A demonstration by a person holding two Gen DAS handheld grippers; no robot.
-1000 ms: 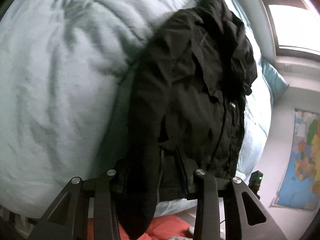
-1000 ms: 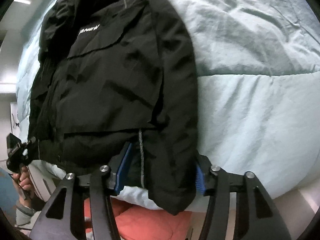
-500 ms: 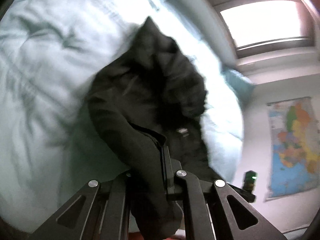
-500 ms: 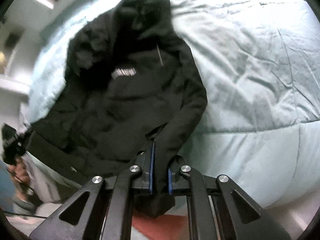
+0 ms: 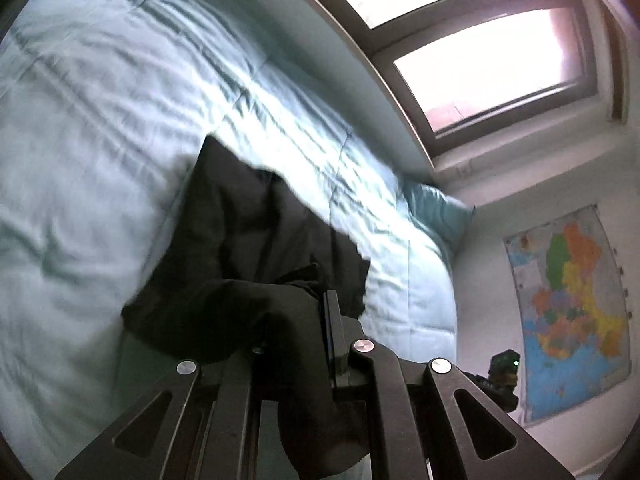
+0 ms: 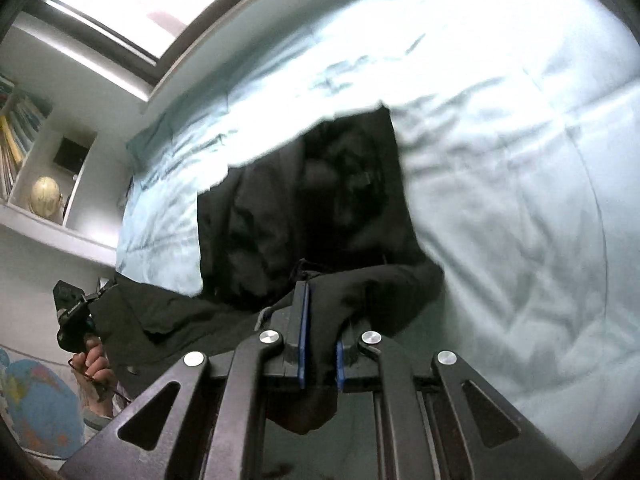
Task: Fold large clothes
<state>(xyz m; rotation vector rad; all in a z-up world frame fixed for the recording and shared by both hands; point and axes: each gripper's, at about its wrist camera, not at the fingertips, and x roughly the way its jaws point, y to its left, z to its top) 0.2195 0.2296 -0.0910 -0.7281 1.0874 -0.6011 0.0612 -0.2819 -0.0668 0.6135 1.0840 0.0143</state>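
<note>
A black jacket (image 5: 248,240) lies on the light blue duvet (image 5: 100,120), its lower part lifted and doubled toward the hood end. My left gripper (image 5: 296,320) is shut on the jacket's hem, and the cloth drapes over its fingers. In the right wrist view the jacket (image 6: 312,200) shows its folded bulk, and my right gripper (image 6: 320,320) is shut on the other hem corner between blue pads. Both grippers hold the cloth above the bed. The left gripper with the person's hand (image 6: 76,320) shows at the left of the right wrist view.
A window (image 5: 480,60) runs along the far side of the bed. A blue pillow (image 5: 436,212) lies at the bed's head, near a wall map (image 5: 568,312). Shelves with books and a small globe (image 6: 46,196) stand at left in the right wrist view.
Both grippers closed on the jacket's hem, then rose and swung forward, carrying the lower part up and over toward the hood. The jacket now looks shorter and doubled.
</note>
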